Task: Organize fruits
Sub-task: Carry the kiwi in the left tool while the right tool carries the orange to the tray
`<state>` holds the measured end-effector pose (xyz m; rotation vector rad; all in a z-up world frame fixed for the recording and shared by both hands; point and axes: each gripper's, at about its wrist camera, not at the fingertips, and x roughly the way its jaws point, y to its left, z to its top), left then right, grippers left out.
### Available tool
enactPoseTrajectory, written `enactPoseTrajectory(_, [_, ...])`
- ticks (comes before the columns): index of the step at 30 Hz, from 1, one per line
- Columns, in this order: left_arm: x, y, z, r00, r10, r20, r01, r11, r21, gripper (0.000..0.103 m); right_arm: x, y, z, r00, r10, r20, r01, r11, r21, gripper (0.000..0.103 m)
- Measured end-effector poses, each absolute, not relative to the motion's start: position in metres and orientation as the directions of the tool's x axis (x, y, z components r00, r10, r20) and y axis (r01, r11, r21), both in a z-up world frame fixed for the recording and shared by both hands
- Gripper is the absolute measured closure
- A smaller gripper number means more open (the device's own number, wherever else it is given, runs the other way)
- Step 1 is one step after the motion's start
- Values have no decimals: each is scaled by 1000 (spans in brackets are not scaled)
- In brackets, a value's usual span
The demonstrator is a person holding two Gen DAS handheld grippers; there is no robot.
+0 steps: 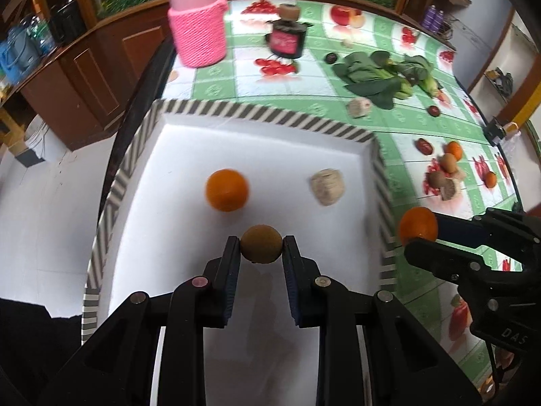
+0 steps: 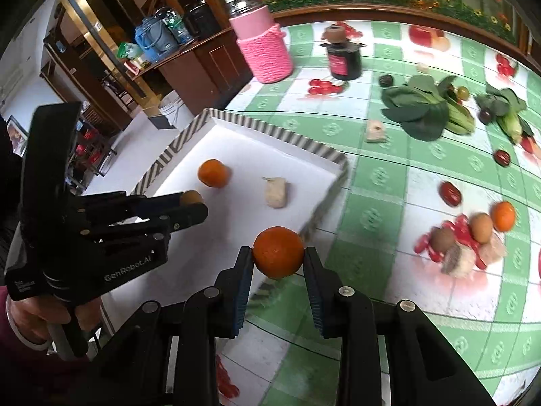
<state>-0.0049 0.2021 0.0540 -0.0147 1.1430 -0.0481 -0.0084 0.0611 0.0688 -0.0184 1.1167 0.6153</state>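
A white tray [image 1: 236, 142] with a striped rim lies on the table; it also shows in the right wrist view [image 2: 270, 149]. In it lie an orange [image 1: 226, 189] and a pale lumpy fruit [image 1: 327, 186]. My left gripper [image 1: 261, 244] is shut on a brown kiwi [image 1: 261, 243] and holds it over the tray. My right gripper [image 2: 278, 253] is shut on an orange [image 2: 278, 252] near the tray's right rim. The right gripper with its orange [image 1: 418, 226] also shows in the left wrist view. Loose fruits [image 2: 473, 233] lie in a cluster to the right.
A pink knit-covered jar [image 1: 197, 23] and a dark jar [image 1: 287, 39] stand at the table's far side. Leafy greens [image 1: 382, 74] lie at the back right, with small dark fruits [image 1: 424, 145] scattered around. The table edge runs left of the tray.
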Motion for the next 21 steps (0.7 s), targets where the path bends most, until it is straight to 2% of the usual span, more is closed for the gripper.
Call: enactPoseTrajectory(21, [10, 230, 27, 367, -15, -930, -39, 999, -32, 80, 13, 111, 35, 205, 432, -878, -517, 810, 277, 70])
